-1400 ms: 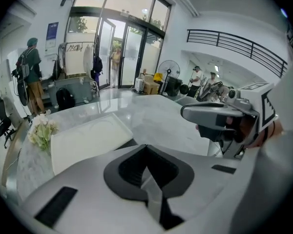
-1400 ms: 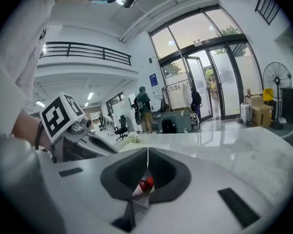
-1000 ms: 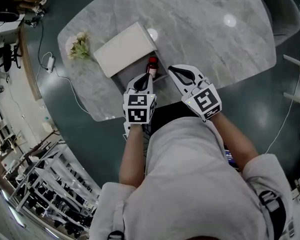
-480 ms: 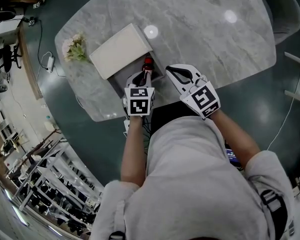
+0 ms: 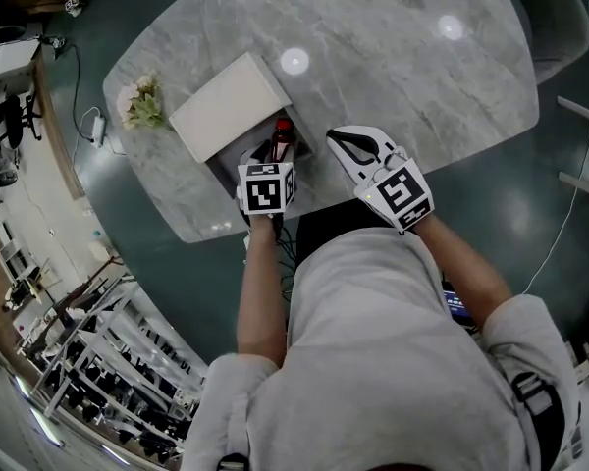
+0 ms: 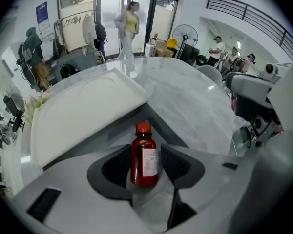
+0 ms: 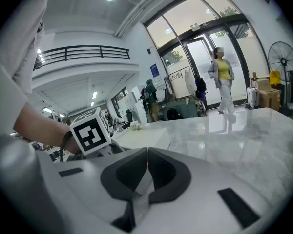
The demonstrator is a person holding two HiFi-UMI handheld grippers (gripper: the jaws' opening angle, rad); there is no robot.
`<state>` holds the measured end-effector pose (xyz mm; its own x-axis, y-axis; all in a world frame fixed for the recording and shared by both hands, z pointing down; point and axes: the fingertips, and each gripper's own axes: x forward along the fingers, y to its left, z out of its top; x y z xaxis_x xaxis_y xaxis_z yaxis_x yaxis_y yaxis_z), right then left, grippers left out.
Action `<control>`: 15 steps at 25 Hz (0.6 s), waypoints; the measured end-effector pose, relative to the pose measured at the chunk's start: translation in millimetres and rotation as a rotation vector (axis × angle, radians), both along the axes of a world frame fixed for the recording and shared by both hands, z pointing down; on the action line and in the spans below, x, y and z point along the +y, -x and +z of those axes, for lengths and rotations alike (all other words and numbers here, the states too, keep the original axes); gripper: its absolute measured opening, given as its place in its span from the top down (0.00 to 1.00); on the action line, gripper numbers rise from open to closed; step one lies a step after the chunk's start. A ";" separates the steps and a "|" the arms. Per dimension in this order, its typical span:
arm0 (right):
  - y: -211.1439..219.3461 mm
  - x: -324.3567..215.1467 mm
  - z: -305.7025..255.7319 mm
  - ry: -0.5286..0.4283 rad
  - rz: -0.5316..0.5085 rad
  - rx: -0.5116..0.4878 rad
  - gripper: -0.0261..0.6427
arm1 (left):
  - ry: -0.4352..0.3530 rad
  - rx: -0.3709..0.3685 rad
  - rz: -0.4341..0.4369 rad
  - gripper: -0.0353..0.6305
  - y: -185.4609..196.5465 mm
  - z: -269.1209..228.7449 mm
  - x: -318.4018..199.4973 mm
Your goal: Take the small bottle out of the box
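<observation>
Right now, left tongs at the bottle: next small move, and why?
Probably close the left tongs on the small bottle. The jaws have just been opening; the bottle stands upright between the pads, apparently unpressed, so a grip comes before lifting.

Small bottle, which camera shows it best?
The left gripper view: the small bottle stands whole and close, red cap and label clear. The head view shows it tiny, from above. The right gripper view doesn't show it.
</observation>
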<state>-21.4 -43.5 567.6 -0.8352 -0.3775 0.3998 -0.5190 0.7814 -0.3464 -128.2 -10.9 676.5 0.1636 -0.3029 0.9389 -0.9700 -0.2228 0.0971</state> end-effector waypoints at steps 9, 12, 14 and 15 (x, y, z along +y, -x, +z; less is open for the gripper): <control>-5.2 -5.6 -2.1 0.010 0.014 -0.001 0.92 | 0.072 0.016 0.013 0.62 -4.8 13.8 0.5; -7.0 -6.8 -0.3 0.015 0.017 0.000 0.92 | 0.089 0.020 0.019 0.58 -7.2 20.2 -1.0; -8.1 -8.2 2.2 0.020 0.020 -0.001 0.92 | 0.106 0.002 0.028 0.57 -5.5 26.6 -1.0; -8.4 -9.2 3.4 0.022 0.022 -0.001 0.92 | 0.112 -0.003 0.030 0.57 -4.5 29.4 -1.5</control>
